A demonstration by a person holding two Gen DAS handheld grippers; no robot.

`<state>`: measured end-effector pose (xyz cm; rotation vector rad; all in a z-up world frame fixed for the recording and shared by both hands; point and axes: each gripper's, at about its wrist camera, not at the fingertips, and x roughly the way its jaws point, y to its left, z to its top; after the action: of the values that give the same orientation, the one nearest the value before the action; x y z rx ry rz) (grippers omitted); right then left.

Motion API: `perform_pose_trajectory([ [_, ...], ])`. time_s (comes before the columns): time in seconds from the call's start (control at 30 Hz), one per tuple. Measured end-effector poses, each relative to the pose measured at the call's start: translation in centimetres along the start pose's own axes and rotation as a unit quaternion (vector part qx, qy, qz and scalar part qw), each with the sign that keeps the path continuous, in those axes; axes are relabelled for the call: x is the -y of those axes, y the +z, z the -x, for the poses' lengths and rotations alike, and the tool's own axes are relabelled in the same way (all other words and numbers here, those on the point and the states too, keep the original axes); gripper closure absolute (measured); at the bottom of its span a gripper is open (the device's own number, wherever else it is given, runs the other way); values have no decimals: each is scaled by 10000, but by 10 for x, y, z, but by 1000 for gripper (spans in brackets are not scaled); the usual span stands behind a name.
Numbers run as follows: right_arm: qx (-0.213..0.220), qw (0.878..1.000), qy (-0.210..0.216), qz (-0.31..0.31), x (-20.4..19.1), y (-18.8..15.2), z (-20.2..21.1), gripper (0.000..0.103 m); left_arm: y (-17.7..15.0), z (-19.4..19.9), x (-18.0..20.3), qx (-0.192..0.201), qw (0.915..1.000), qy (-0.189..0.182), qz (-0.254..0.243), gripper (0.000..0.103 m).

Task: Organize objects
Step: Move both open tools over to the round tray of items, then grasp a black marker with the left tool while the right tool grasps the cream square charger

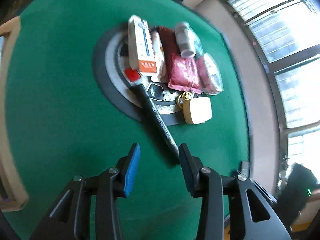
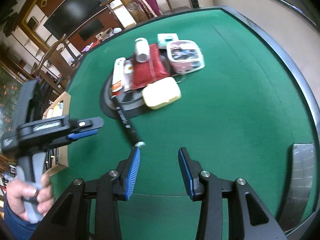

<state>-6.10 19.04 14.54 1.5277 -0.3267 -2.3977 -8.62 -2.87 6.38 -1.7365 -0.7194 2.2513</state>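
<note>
A pile sits on the round grey disc (image 1: 112, 80) in the middle of the green table (image 1: 60, 100): a white and orange box (image 1: 141, 46), a red pouch (image 1: 180, 74), a pale bottle (image 1: 185, 40) and a cream case (image 1: 198, 110) with a gold ring. A black pen (image 1: 160, 122) slants from the pile toward my left gripper (image 1: 159, 156), which is open and empty; the pen's end lies just by its right finger. In the right wrist view my right gripper (image 2: 160, 154) is open and empty, just short of the pen (image 2: 126, 120). Beyond it are the cream case (image 2: 162, 94) and a pink tin (image 2: 185, 57).
A hand holds the left gripper (image 2: 96, 128) at the left of the right wrist view. Behind it an open cardboard box (image 2: 60, 104) stands at the table's edge. A metal plate (image 2: 302, 170) lies at the right rim. Chairs and a dark screen are beyond the table.
</note>
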Motion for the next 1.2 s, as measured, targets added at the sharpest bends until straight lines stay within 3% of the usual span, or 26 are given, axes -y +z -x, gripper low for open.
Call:
perform_pose_trajectory([
  [0.2, -58, 10000, -20, 64, 35, 9, 3, 54, 10, -34, 27, 99, 9983, 575, 68, 64],
  [0.33, -93, 9998, -14, 197, 42, 22, -4, 52, 11, -50, 39, 228, 9923, 1201, -177, 65],
  [0.43, -92, 9992, 4, 385, 37, 36, -14, 44, 6, -49, 48, 400, 9867, 1441, -631, 81],
  [0.5, -67, 9983, 4, 573, 28, 46, -20, 33, -1, -44, 43, 459, 9849, 1490, -753, 88],
  [0.6, -44, 9946, -76, 1035, 8, 60, -35, 21, -14, -32, 21, 482, 9829, 1646, -666, 89],
  [0.77, -199, 9866, -149, 1612, -20, 71, -63, 21, -41, -3, -16, 583, 9819, 1714, -558, 89],
  [1.0, -347, 9759, -483, 2101, -39, 80, -96, 19, -49, 5, -25, 637, 9834, 1615, -525, 87],
  [1.17, -503, 9736, -728, 2102, -34, 86, -117, 19, -46, 2, -25, 660, 9830, 1636, -515, 87],
  [1.2, -515, 9755, -657, 2037, -31, 86, -118, 26, -47, 0, -24, 662, 9828, 1643, -521, 87],
])
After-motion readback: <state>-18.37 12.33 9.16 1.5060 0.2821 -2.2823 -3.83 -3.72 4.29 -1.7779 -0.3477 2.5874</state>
